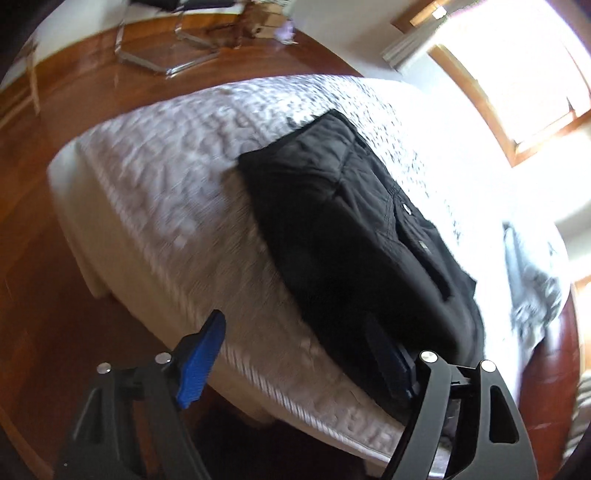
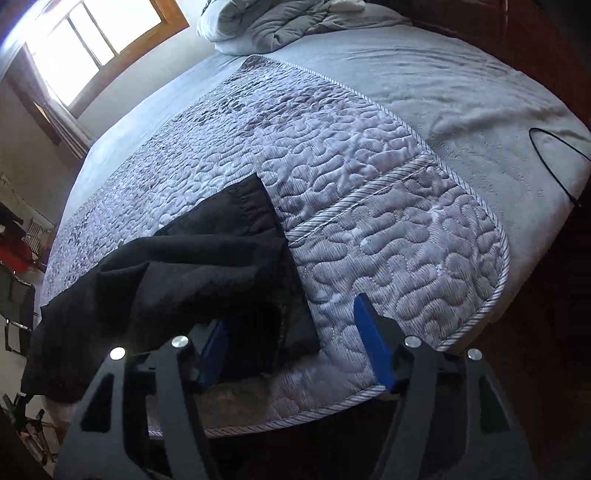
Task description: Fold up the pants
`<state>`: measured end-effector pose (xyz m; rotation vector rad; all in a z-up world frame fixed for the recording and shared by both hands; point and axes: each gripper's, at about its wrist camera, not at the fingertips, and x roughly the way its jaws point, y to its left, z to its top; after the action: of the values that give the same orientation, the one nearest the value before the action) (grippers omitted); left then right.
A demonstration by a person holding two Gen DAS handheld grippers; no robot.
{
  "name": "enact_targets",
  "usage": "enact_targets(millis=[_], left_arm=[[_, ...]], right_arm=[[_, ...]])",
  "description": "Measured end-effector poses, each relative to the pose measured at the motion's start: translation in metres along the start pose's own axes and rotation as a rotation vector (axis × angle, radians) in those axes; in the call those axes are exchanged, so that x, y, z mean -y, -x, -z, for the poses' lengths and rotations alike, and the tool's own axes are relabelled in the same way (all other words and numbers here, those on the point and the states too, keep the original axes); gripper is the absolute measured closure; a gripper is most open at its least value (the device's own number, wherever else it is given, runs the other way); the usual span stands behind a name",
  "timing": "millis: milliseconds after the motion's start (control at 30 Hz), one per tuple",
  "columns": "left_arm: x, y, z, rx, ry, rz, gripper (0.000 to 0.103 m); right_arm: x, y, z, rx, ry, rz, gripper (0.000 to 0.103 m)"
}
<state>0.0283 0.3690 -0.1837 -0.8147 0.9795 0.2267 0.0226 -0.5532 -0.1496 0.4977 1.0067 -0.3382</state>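
Item count, referenced to the bed [image 2: 424, 74]:

- Pants [image 1: 351, 236]: one black pair, lying on the bed.
- Quilted covers [image 2: 369, 192]: one, spread on the bed under the pants.
- Bundled grey bedding [image 2: 280, 22]: one heap, at the far end of the bed.
- Black cables [image 2: 554, 162]: one, on the bed beside the quilted cover.
- Windows [image 2: 92, 40]: one, on the wall beyond the bed.
- Chairs [image 1: 166, 48]: one chrome-framed unit, on the floor past the bed.
- Grippers: two, left gripper [image 1: 295, 365] and right gripper [image 2: 291, 354], each with two blue fingers [image 1: 201, 362], four in total.
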Motion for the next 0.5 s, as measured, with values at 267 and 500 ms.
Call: enact_targets(millis=[267, 500], left_arm=[[0.008, 0.009, 0.019, 0.018, 0.167, 0.233, 0.016], [0.02, -0.025, -0.006, 0.0, 0.278, 0.331, 0.021]], right_arm=[[-0.009, 0.023, 0.001, 0.048, 0.0, 0.022, 0.036], [-0.005, 0.042, 0.005, 0.082, -0.011, 0.04, 0.036]])
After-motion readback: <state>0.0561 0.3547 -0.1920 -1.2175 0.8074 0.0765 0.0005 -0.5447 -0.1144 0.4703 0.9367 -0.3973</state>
